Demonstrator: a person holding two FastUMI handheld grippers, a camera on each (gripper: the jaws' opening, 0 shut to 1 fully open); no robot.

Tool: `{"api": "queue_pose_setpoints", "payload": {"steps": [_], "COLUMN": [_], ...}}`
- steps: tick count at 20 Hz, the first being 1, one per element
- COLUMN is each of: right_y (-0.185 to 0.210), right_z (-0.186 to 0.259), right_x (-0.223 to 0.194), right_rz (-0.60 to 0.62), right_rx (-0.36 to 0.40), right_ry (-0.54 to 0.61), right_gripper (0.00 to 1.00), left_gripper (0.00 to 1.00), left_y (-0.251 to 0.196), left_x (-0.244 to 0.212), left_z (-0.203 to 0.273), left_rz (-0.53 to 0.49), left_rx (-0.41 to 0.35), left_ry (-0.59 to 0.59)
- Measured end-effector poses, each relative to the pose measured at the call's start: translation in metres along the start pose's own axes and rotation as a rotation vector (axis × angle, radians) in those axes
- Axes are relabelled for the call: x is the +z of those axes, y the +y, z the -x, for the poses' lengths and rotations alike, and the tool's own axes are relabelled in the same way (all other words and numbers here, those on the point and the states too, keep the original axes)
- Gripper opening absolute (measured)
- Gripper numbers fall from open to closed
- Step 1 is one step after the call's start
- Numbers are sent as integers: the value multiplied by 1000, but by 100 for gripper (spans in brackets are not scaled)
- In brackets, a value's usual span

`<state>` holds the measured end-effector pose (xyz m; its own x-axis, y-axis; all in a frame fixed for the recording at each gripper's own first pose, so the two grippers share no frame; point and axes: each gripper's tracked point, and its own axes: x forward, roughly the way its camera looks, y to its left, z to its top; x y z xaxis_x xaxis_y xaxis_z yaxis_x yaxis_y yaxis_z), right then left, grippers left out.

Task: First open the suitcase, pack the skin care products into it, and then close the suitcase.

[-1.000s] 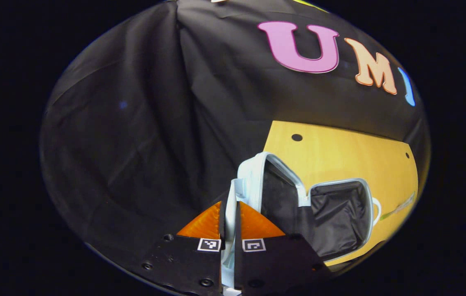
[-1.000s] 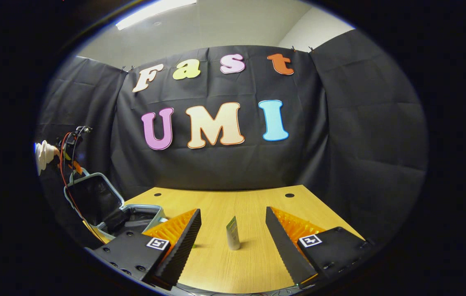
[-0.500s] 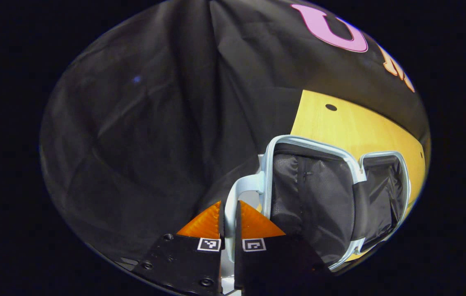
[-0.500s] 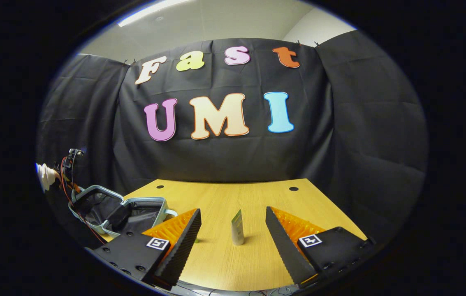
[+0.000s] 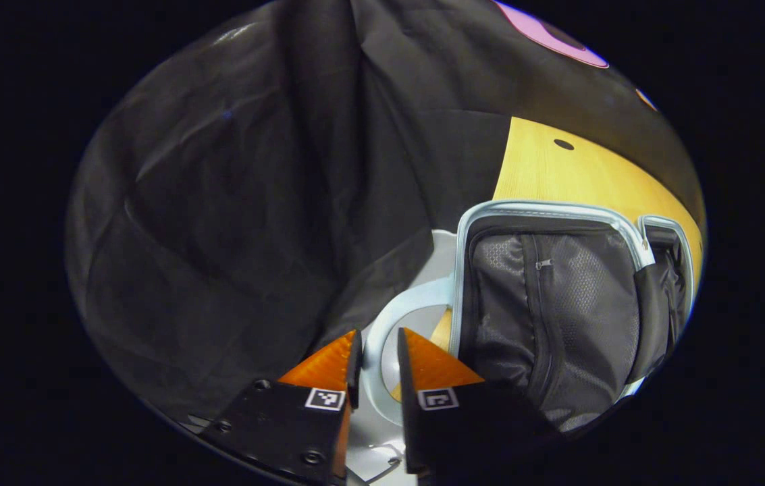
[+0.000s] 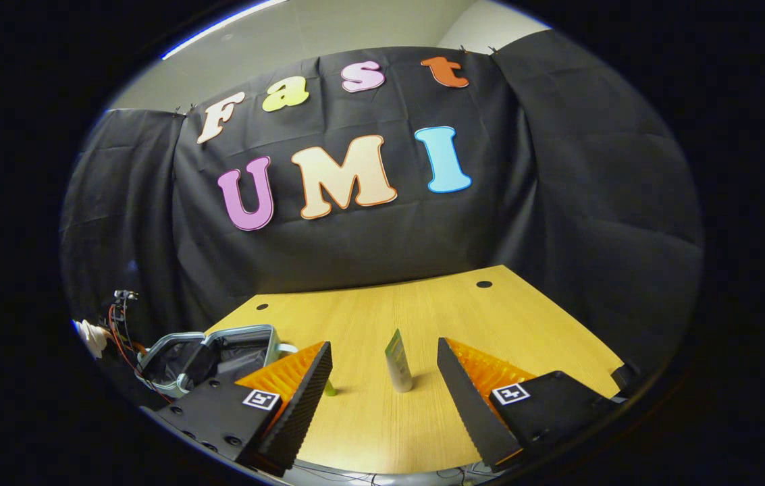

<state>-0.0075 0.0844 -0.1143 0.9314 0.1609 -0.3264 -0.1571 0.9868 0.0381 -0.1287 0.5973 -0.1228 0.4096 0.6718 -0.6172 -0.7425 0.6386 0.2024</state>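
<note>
The pale-blue hard-shell suitcase with black fabric lining (image 5: 558, 297) lies open on the light wooden table (image 6: 423, 317) — first step done. My left gripper (image 5: 375, 354) straddles its looped handle, fingers narrowly parted. Beside the suitcase stands the small green-and-white skincare tube (image 6: 397, 361), unpacked — my right gripper (image 6: 382, 385) gapes wide before it.

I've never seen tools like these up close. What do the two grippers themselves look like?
Each is a black body with two wedge-shaped fingers narrowing to a point, and a small square black-and-white marker at each finger's base. The left gripper has round screw holes in its plates. The right gripper has ridged, saw-toothed inner finger faces. Red and black cables trail from the far gripper in the right gripper view.
</note>
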Motion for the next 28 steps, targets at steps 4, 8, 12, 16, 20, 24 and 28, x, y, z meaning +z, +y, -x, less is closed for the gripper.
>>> {"api": "queue_pose_setpoints", "payload": {"steps": [4,8,12,16,20,24,28], "right_y": [0,1,2,2,-7,-14,-15], "right_z": [-13,-32,-56,-87,-114,-135,-148], "right_x": [-6,-12,-20,-34,-54,-75,-108], "right_rz": [-3,16,21,46,89,145,217], "right_rx": [12,48,101,207,333,450,567], "right_ry": [15,26,51,98,174,229,295], "right_gripper": [98,98,98,98,98,98,98], "left_gripper": [72,98,97,97,97,97,96], "left_y": [-23,-81,-183,-299,-403,-480,-542], "left_x": [22,48,55,39,21,-7,-40], "left_z": [35,105,178,230,263,282,292], "left_rz": [-52,-105,-163,-154,-80,-56,-14], "left_rx": [-39,-109,-231,-370,-477,-511,-544], "left_ry": [-102,-239,-343,-389,-409,-415,-417]}}
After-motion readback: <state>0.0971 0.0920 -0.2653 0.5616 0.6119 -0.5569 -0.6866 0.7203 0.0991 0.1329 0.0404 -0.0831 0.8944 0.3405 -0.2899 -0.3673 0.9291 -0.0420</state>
